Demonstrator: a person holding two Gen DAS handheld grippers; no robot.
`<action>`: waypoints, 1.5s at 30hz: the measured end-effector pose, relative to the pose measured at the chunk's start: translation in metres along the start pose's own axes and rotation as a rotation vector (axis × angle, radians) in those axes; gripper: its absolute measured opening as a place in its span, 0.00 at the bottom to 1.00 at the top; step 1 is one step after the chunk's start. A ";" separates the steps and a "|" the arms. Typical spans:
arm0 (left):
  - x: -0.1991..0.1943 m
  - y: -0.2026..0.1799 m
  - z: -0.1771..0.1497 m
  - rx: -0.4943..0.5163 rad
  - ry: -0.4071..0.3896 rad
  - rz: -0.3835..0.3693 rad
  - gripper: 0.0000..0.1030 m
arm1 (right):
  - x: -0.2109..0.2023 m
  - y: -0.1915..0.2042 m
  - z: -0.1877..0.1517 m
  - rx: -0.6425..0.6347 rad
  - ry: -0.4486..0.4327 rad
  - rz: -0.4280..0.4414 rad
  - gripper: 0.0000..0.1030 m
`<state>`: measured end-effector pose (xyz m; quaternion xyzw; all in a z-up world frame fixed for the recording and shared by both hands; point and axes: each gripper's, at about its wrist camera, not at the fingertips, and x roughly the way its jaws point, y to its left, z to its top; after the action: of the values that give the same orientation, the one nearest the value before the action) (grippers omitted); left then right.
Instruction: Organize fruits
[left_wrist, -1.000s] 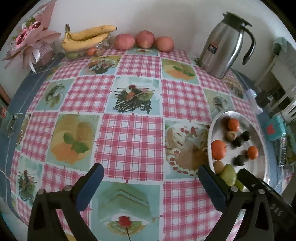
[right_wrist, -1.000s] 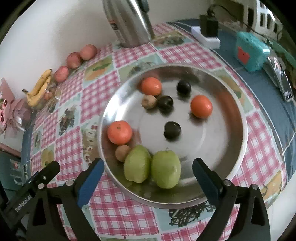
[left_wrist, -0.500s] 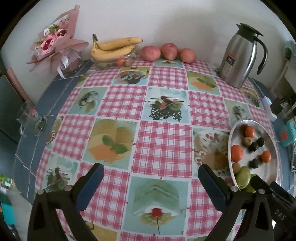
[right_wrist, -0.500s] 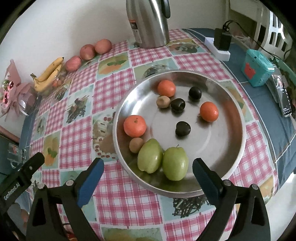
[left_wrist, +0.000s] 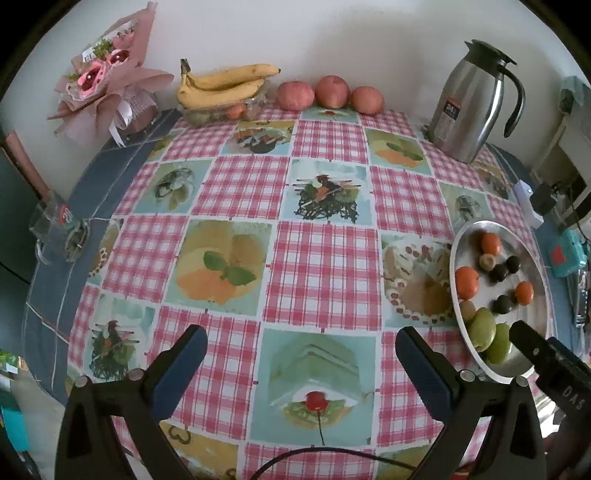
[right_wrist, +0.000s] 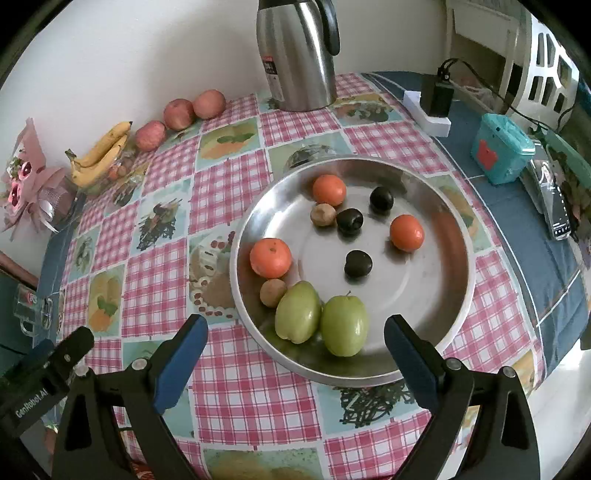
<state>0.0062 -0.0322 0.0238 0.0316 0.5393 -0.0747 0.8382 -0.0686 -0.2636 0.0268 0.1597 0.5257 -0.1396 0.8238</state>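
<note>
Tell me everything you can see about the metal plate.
The plate is round, shallow, shiny steel with a raised rim, lying flat on the checked tablecloth near the table's right edge. It holds three oranges, three dark plums, two small brown fruits and two green fruits side by side at its near rim. Neither tool touches it.

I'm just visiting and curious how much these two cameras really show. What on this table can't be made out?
- Clear container, left wrist view: the bananas lie on top, so the small fruit inside is unclear.
- Kettle, right wrist view: its top is cut off by the frame edge.
- Kettle's label, left wrist view: print too small to read.
- Green fruit, left wrist view: partly hidden by the right gripper's dark body.
</note>
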 end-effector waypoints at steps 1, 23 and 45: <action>0.000 0.001 0.000 -0.001 0.002 0.004 1.00 | 0.000 0.000 0.000 -0.001 -0.002 0.000 0.94; 0.001 0.000 -0.001 0.015 -0.001 0.004 1.00 | -0.002 0.001 0.001 -0.005 -0.014 -0.012 0.94; 0.001 0.001 -0.001 0.010 -0.002 0.007 1.00 | -0.001 0.003 0.001 -0.011 -0.005 -0.011 0.94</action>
<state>0.0060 -0.0317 0.0223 0.0378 0.5377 -0.0747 0.8389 -0.0670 -0.2613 0.0279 0.1520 0.5253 -0.1415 0.8252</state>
